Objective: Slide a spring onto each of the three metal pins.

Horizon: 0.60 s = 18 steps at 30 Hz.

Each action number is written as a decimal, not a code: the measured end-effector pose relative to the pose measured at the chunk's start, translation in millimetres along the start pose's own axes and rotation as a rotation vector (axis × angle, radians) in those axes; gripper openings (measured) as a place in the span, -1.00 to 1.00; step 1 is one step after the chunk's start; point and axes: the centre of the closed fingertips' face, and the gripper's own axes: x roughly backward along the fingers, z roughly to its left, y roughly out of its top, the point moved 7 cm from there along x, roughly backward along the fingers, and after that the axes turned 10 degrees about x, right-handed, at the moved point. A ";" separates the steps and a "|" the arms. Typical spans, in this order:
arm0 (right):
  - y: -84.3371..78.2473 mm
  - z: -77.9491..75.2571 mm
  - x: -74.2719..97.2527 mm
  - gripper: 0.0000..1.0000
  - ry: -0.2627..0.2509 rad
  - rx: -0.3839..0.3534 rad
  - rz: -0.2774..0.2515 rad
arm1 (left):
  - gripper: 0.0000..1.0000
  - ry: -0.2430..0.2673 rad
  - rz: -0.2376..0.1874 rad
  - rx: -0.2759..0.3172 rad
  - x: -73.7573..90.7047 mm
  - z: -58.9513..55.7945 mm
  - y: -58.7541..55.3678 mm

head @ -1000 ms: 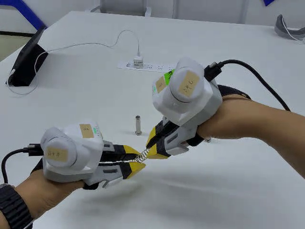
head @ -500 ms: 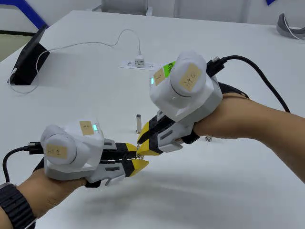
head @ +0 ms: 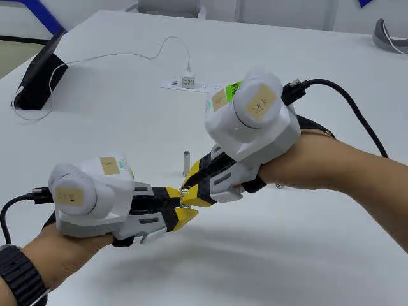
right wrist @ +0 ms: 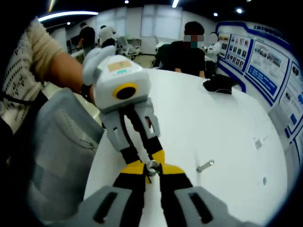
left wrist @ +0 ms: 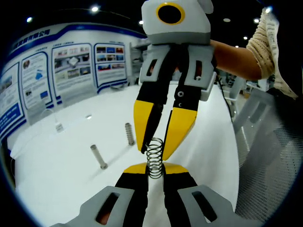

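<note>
White table [head: 306,255], poster-lined wall [left wrist: 71,61], ceiling spotlights [left wrist: 94,8]

Your left gripper [head: 183,209] reaches in nearly level from the lower left, jaws pinched on one end of the spring [left wrist: 154,158]. Your right gripper [head: 189,191] angles down from the right, jaws nipped on the spring's other end. Your forearms splay to either side, the grippers meeting tip to tip.

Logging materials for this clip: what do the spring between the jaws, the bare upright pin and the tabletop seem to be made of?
Spring: bare steel-like wire, grey coils with small glints.
Bare pin: probably polished metal, a smooth grey cylinder with a highlight.
Tabletop: white matte surface, possibly laminate; soft shadows, no glare.
</note>
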 end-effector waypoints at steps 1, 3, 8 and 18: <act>-0.3 0.5 -0.3 -0.75 0.003 -0.009 -0.001 | -0.78 0.000 -0.001 0.000 -0.1 -0.2 -0.2; -0.2 0.6 -0.1 -0.76 0.002 -0.019 -0.004 | -0.78 -0.001 -0.005 0.003 -0.3 -0.4 -0.5; 0.0 -1.6 1.2 -0.76 -0.010 -0.026 -0.006 | -0.77 0.004 -0.012 0.002 -1.1 2.1 1.4; -7.7 -7.5 4.3 -0.76 -0.044 -0.053 0.016 | -0.49 0.020 -0.020 0.044 2.5 7.0 0.6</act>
